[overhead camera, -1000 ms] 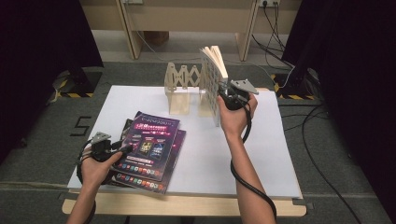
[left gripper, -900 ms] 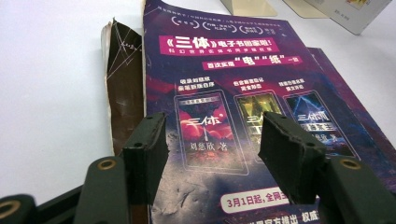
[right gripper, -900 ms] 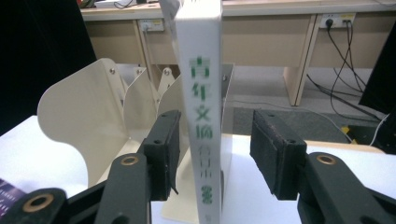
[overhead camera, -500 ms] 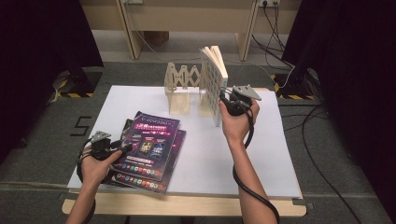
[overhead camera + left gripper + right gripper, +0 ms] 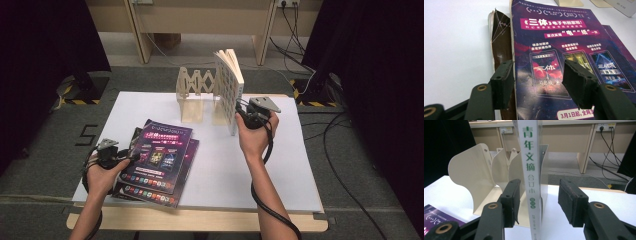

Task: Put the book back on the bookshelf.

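Observation:
A white book (image 5: pixel 229 87) stands upright at the right end of a cream folding book rack (image 5: pixel 195 87). My right gripper (image 5: pixel 241 113) is just in front of it. In the right gripper view the green-lettered spine (image 5: pixel 531 170) stands between the jaws of that gripper (image 5: pixel 539 186). They are open, the left pad close to the spine and a gap on the right. A purple magazine (image 5: pixel 157 155) lies on a stack at the front left. My left gripper (image 5: pixel 131 158) sits at its left edge. Its jaws (image 5: pixel 537 67) hang open over the cover (image 5: pixel 554 50), above a brown book (image 5: pixel 501 42).
A white sheet (image 5: pixel 225 170) covers the wooden table (image 5: pixel 200 220). The rack's empty cream dividers (image 5: pixel 471 175) stand left of the book. Cables (image 5: pixel 345 150) trail over the grey floor at the right, and a wooden bench stands behind the table.
My right hand has drawn back a little from the standing book toward the table's front. The left hand and the magazines have not moved.

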{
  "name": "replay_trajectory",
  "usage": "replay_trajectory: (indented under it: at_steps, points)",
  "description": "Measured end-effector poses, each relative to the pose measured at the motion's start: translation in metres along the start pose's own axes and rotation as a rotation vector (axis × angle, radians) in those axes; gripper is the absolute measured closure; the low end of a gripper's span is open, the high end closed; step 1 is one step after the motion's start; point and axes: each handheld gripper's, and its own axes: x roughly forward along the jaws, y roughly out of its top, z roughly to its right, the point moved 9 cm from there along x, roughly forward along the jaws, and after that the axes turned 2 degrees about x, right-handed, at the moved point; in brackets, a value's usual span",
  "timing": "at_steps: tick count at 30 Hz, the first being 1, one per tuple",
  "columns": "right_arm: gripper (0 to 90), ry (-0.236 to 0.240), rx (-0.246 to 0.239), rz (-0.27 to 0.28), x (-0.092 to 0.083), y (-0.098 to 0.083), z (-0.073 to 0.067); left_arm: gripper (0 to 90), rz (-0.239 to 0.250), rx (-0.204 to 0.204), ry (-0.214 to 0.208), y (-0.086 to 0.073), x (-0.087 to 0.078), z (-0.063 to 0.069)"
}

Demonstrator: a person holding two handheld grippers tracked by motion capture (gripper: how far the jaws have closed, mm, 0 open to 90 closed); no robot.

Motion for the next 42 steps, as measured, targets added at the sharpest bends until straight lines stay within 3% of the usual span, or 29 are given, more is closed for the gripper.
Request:
replay_trajectory:
  at_steps: [8,24,31,34,42]
  points:
    - [52.8,0.007,-0.004,-0.008,-0.002,-0.007,0.000,41.1,-0.006,0.001,0.003,0.000,0.002,0.000]
    - [53.4,0.044,0.033,-0.053,-0.009,-0.025,0.000,41.4,-0.035,-0.005,0.025,0.002,0.012,-0.007]
    - [53.5,0.069,0.028,-0.093,-0.011,-0.044,-0.006,43.1,-0.061,-0.021,0.057,0.006,0.018,-0.014]
    - [54.0,0.088,0.030,-0.126,-0.011,-0.061,-0.011,44.5,-0.089,-0.030,0.066,0.004,0.025,-0.019]
    - [54.2,0.114,0.060,-0.204,-0.002,-0.094,-0.018,48.9,-0.097,-0.048,0.031,0.005,0.030,-0.019]
